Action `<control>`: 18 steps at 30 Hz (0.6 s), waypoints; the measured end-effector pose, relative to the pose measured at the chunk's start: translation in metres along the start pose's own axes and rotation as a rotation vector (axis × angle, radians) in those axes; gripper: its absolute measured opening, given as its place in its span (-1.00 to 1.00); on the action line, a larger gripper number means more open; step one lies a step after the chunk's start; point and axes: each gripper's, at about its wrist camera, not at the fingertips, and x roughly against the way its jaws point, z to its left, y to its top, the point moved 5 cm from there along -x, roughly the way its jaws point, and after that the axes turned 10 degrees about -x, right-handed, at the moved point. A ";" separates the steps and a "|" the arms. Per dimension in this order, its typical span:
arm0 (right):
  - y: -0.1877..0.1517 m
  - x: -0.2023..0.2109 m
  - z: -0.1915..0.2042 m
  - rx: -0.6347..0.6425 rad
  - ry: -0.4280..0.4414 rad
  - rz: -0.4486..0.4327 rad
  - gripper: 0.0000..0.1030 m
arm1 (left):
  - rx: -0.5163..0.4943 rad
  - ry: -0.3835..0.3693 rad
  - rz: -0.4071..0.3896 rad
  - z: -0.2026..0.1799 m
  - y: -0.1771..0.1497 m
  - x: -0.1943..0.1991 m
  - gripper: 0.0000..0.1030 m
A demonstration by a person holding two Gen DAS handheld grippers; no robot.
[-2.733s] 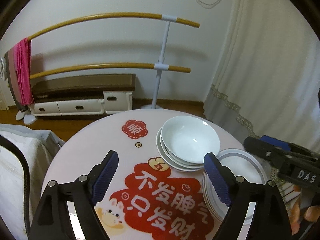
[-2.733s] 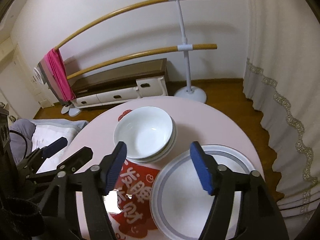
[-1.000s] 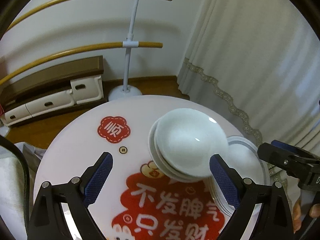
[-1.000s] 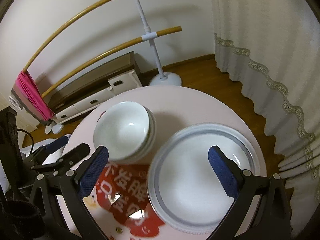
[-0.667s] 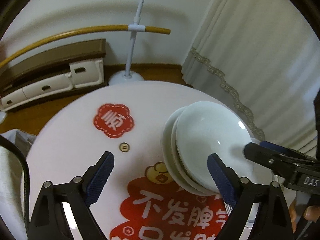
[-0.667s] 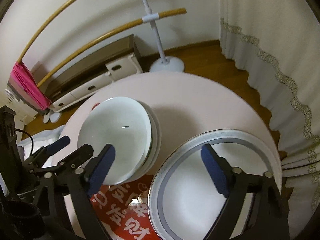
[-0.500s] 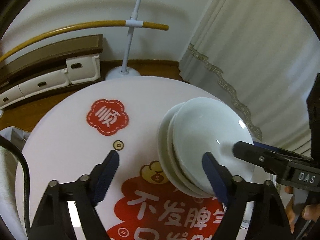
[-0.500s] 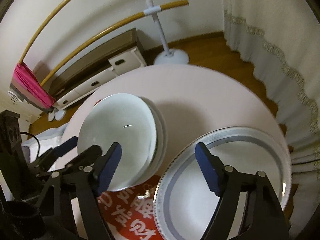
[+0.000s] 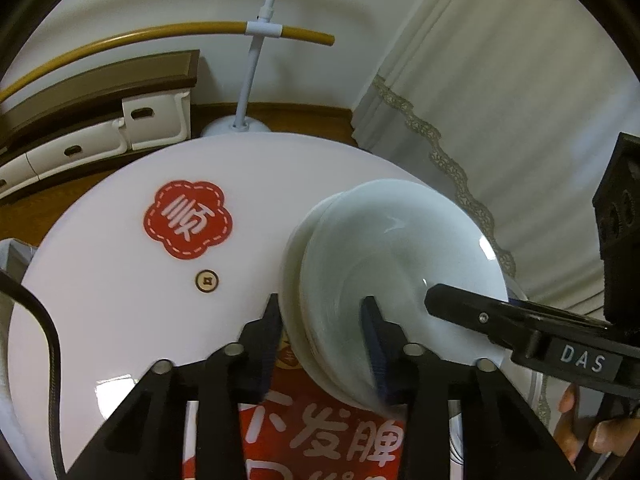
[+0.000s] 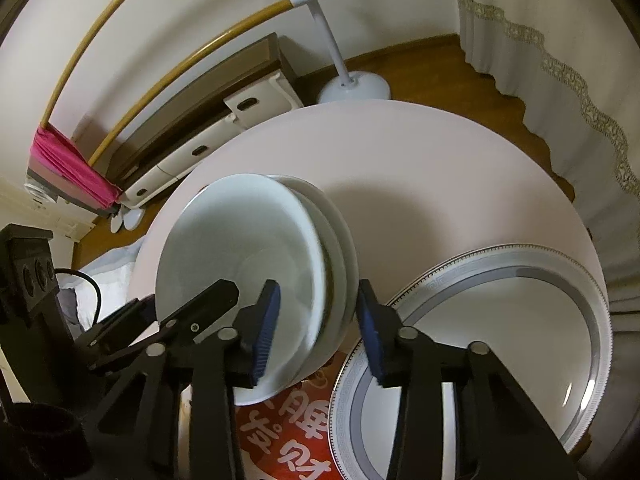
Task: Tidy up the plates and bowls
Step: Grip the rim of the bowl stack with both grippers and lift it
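Two tools on one stack of white bowls (image 9: pixel 384 256) here. My left tool (image 9: pixel 320 320) straddles the stack's near rim on one side, my right tool (image 10: pixel 316 312) does the same on the opposite side. Both sets of jaws are closing with the rim between them, though I can't tell if the pads are pressing yet. Bowls sit on the round worktop (image 10: pixel 420 160), and just beside them are the grey-rimmed plates (image 10: pixel 540 320).

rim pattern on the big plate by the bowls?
Grey band with a Greek-key border on the plate; clearest in the right wrist view.
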 end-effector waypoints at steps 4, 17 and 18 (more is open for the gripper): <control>0.000 -0.001 -0.001 0.002 0.007 0.004 -0.42 | -0.004 0.025 -0.005 -0.005 0.000 0.001 -0.39; -0.008 -0.001 0.005 0.042 0.028 0.020 -0.43 | 0.043 0.071 -0.015 -0.004 -0.008 0.019 -0.49; -0.010 -0.002 0.006 0.046 0.033 0.026 -0.43 | 0.046 0.078 -0.019 -0.003 -0.009 0.021 -0.49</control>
